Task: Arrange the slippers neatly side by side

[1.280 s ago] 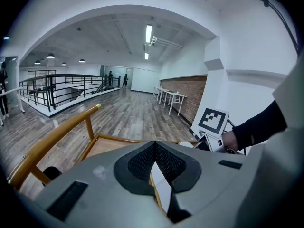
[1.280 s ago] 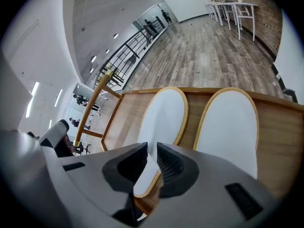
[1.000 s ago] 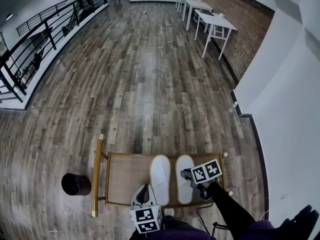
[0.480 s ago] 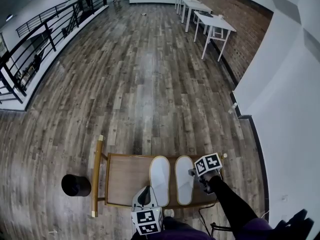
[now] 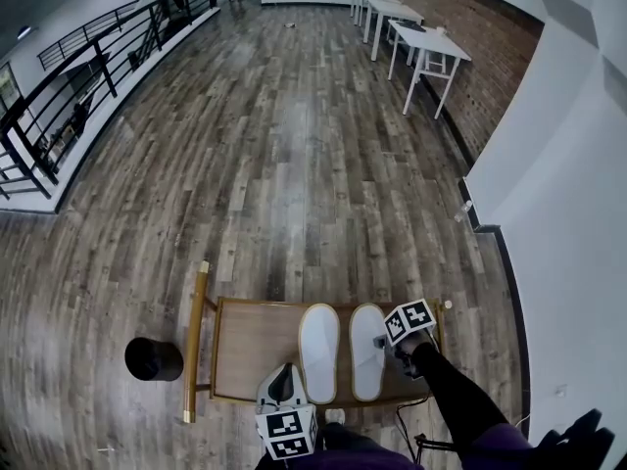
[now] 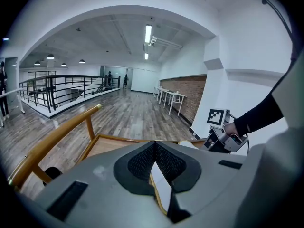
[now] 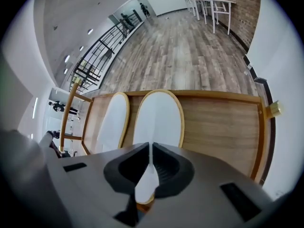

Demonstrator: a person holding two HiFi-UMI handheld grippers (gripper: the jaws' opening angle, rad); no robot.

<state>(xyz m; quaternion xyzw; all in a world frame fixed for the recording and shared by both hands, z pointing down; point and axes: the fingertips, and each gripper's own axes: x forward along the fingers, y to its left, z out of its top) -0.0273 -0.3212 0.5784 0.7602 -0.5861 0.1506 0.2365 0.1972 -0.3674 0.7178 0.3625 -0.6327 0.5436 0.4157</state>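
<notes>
Right gripper [image 7: 150, 151] jaws just closed, pinching right slipper [image 7: 159, 118] heel; its long axis ran up-frame, parallel beside left slipper [image 7: 114, 122].

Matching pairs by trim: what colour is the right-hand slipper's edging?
Tan edging, round white, on the right-hand slipper; clearest in the right gripper view.

a wooden chair seat [image 5: 245, 346] is set on the plank floor [image 5: 294, 164]. the left slipper [image 5: 318, 352] and the right slipper [image 5: 368, 351], both white, are laid on it parallel, just beside each other, toward its right half.
</notes>
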